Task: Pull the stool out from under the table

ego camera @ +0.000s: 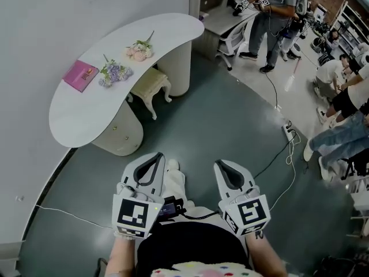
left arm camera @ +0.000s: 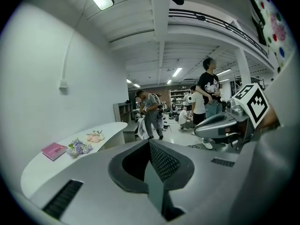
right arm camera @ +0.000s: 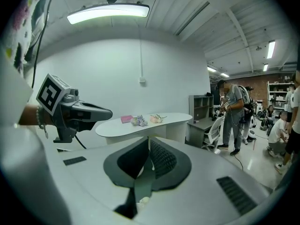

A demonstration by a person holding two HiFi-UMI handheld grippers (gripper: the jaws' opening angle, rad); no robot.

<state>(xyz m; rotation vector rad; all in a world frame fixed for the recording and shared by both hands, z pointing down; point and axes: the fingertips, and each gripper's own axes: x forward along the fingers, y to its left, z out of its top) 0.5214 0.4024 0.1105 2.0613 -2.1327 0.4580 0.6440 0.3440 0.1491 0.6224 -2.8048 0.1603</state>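
Observation:
A cream stool (ego camera: 151,85) with carved legs stands tucked under the white curved table (ego camera: 75,117) against the wall, between the table's two round pedestals. Both grippers hover low in the head view, well short of the stool, over the dark floor. My left gripper (ego camera: 154,157) is shut with nothing in it, and so is my right gripper (ego camera: 223,166). In the left gripper view the closed tips (left arm camera: 150,142) point past the table (left arm camera: 110,127). The right gripper view shows its closed tips (right arm camera: 149,139) below the table (right arm camera: 164,121); the stool is hidden there.
On the table lie a pink book (ego camera: 81,75), purple flowers (ego camera: 115,72) and pink flowers (ego camera: 140,51). A power strip with cable (ego camera: 287,133) lies on the floor at right. Several people (ego camera: 277,16) and an office chair (ego camera: 233,39) occupy the far right.

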